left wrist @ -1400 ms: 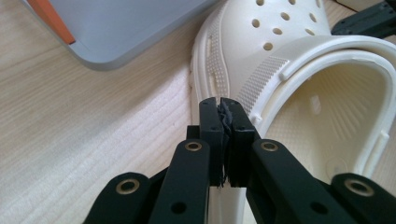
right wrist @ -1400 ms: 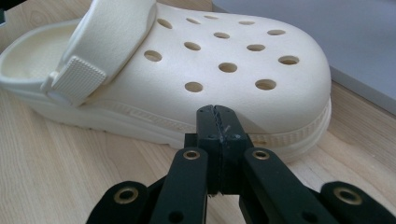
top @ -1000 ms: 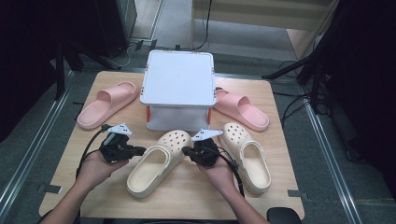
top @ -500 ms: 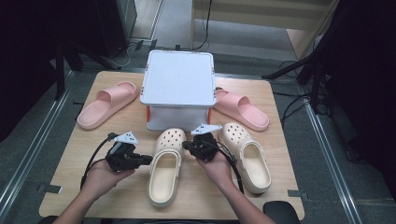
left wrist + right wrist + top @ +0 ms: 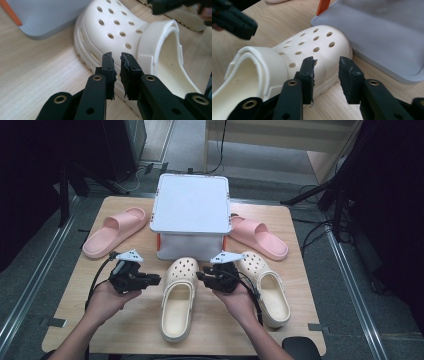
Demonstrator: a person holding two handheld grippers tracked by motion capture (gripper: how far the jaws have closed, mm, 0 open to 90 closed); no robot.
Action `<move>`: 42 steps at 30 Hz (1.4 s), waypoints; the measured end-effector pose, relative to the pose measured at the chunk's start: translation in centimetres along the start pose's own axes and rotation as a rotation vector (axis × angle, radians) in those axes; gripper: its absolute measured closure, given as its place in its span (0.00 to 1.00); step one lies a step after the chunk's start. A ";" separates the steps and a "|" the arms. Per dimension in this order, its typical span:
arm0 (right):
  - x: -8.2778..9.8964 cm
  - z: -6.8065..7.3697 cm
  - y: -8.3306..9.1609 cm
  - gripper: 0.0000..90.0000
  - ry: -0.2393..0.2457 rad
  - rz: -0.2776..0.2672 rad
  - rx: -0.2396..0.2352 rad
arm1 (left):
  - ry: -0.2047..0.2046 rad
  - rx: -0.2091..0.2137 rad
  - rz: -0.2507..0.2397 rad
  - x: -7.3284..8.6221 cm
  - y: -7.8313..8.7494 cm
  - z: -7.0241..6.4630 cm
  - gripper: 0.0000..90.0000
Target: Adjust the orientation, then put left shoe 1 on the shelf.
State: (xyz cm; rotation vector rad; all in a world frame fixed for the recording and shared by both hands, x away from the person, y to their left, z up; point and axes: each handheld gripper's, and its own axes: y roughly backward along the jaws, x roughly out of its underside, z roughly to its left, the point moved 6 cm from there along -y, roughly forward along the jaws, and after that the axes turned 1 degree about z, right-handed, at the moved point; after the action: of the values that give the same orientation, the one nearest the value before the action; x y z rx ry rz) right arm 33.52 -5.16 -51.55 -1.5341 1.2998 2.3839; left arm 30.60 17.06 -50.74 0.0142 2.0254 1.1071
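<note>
Since the earlier frames the left cream clog (image 5: 177, 297) has swung from a slant to lie straight, toe toward the white box (image 5: 190, 217), parallel to the right cream clog (image 5: 265, 287). Both claws have just been opening and have come off the shoe.

Left claw (image 5: 156, 279): jaws parted by a narrow gap, nothing between them. In the left gripper view its tips (image 5: 116, 61) stand just beside the clog's sidewall (image 5: 110, 42), apart from it.

Right claw (image 5: 200, 276): jaws parted wider, gripping nothing. In the right gripper view its tips (image 5: 327, 65) hang over the sole edge at the clog's toe (image 5: 312, 47); whether one pad brushes the rubber cannot be told.

Location: the left cream clog rests flat on the tabletop (image 5: 125, 320), between the two claws, toe just short of the box front. The right cream clog lies near it on the right. Two pink slides (image 5: 112, 231) (image 5: 260, 237) flank the box, untouched.

Assessment: the step in hand appears to be squaring up the cream pair in front of the box. The clogs' heels do not look level; the left one sits closer to the person. To finish well, nudge with closed jaws against the firm sole rim, not the soft perforated upper, pushing low and parallel to the tabletop so the shoe slides without tipping. Keep the trailing cables clear of the right clog.
</note>
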 end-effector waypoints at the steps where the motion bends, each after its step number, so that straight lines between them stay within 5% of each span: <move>1: 0.0 0.1 0.3 0.70 -0.001 0.002 -0.003 | 0.001 -0.002 0.007 -0.2 0.1 0.1 0.89; 15: 0.8 2.0 2.5 0.59 -0.013 0.003 -0.031 | -0.023 -0.021 -0.059 -6.3 2.7 2.1 0.88; 27: 1.5 3.8 2.5 0.48 -0.010 0.005 -0.021 | -0.083 -0.042 -0.041 -11.8 4.3 3.0 0.94; 42: 2.9 5.5 0.0 0.42 -0.057 -0.009 0.038 | -0.081 -0.081 -0.037 -13.5 3.3 5.4 0.94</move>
State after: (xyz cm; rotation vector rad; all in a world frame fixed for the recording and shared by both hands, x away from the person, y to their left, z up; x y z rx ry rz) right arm 27.91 -2.72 -52.83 -1.4477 1.3158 2.3644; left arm 42.03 17.91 -41.30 -0.0196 1.9005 1.1457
